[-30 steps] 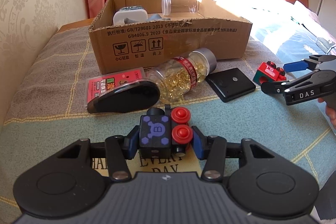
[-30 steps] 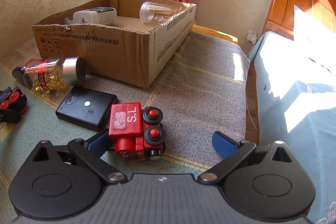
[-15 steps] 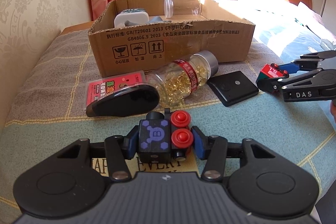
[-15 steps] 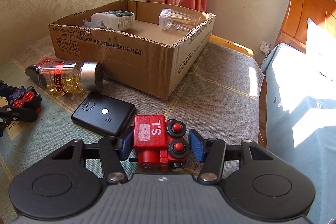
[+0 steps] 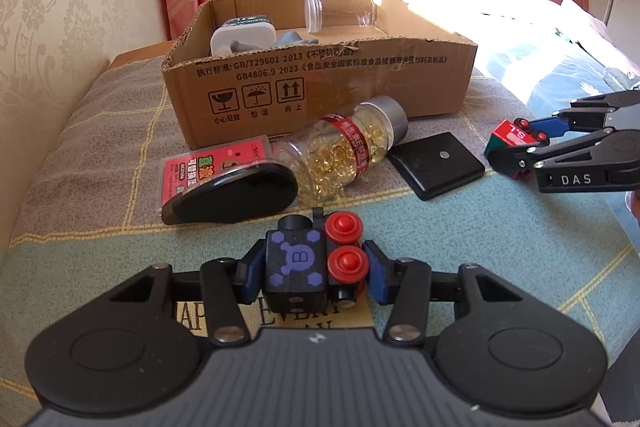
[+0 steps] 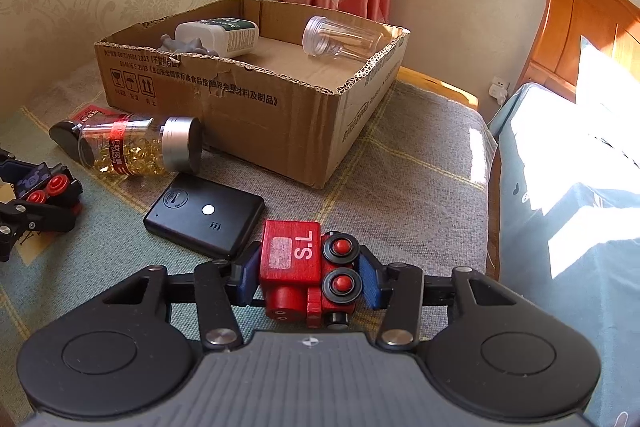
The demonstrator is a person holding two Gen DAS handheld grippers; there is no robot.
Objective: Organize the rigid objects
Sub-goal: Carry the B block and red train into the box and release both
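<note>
The left gripper (image 5: pixel 314 269) pinches the black train (image 5: pixel 296 267) across its width, blue pads pressed on one flank and on the red wheels, so the toy's long axis runs straight ahead, toward 12 o'clock. The right gripper (image 6: pixel 306 277) pinches the red train (image 6: pixel 308 271) the same way, its long axis also pointing away from the camera. Both toys appear to sit at or just above the blanket (image 5: pixel 100 155); whether they are lifted clear I cannot tell.

From the left fingers the box (image 5: pixel 320 87) lies at 12 o'clock, but three things stand between: a black oval case (image 5: pixel 236 199) at 11 lying on a red card (image 5: pixel 208 163), and a capsule bottle (image 5: pixel 344 151) on its side at 12 to 1, its silver cap pointing at the box wall. A black pad (image 5: pixel 436 165) lies at 1 to 2.

From the right fingers the box (image 6: pixel 256 107) lies at 11 o'clock, with only the black pad (image 6: pixel 204 217) just beside the red train at 10. By my judgement the right has the clearer path over the near wall; the left must rise over the bottle first.

Inside the box lie a white bottle (image 6: pixel 218 37) and a small grey piece (image 6: pixel 180 47) at the far left, and a clear jar (image 6: pixel 340 37) on its side at the far right; the middle floor is bare cardboard.
</note>
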